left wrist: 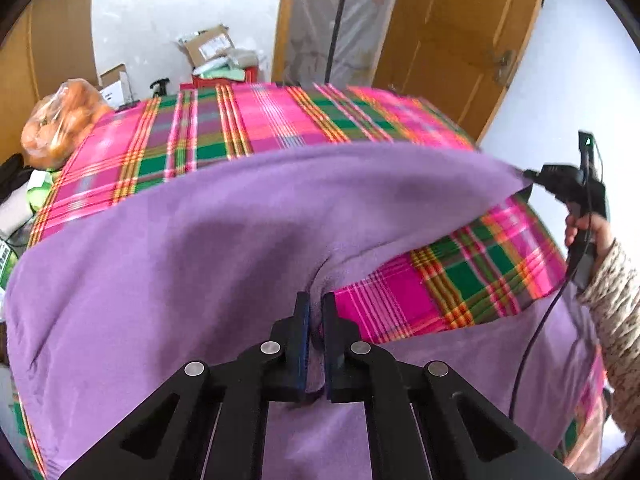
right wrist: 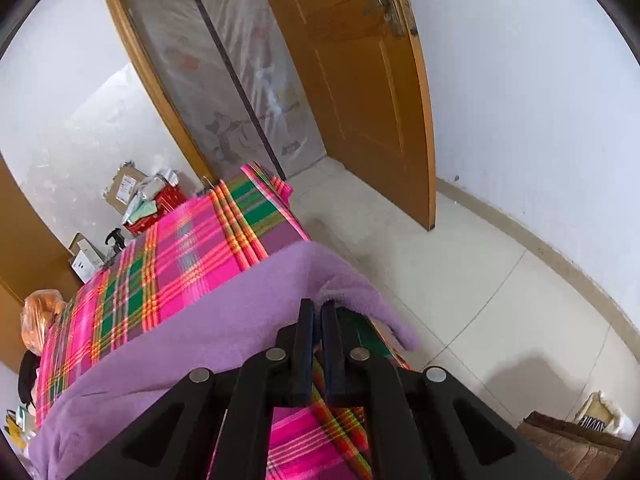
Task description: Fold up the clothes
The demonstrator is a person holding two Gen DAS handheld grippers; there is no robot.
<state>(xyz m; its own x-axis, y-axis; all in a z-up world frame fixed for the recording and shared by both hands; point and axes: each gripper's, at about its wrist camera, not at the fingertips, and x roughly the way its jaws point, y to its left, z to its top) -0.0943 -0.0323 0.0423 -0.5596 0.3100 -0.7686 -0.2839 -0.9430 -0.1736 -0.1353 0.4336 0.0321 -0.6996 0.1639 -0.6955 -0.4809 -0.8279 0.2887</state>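
A purple fleece garment [left wrist: 208,232] is lifted above a table covered with a pink and green plaid cloth [left wrist: 256,120]. My left gripper [left wrist: 316,304] is shut on a pinched fold of the purple fabric near its lower edge. In the left wrist view my right gripper [left wrist: 530,178] holds the garment's far right corner up in the air, with a hand [left wrist: 588,228] on its handle. From the right wrist view, my right gripper [right wrist: 317,308] is shut on the edge of the purple garment [right wrist: 224,320], which drapes left over the plaid cloth [right wrist: 192,248].
A bag of oranges [left wrist: 60,124] sits at the table's far left corner. Cardboard boxes [left wrist: 208,48] and a red crate [left wrist: 224,78] stand behind the table by the wall. A wooden door [right wrist: 352,88] stands open to the right over a tiled floor [right wrist: 480,300].
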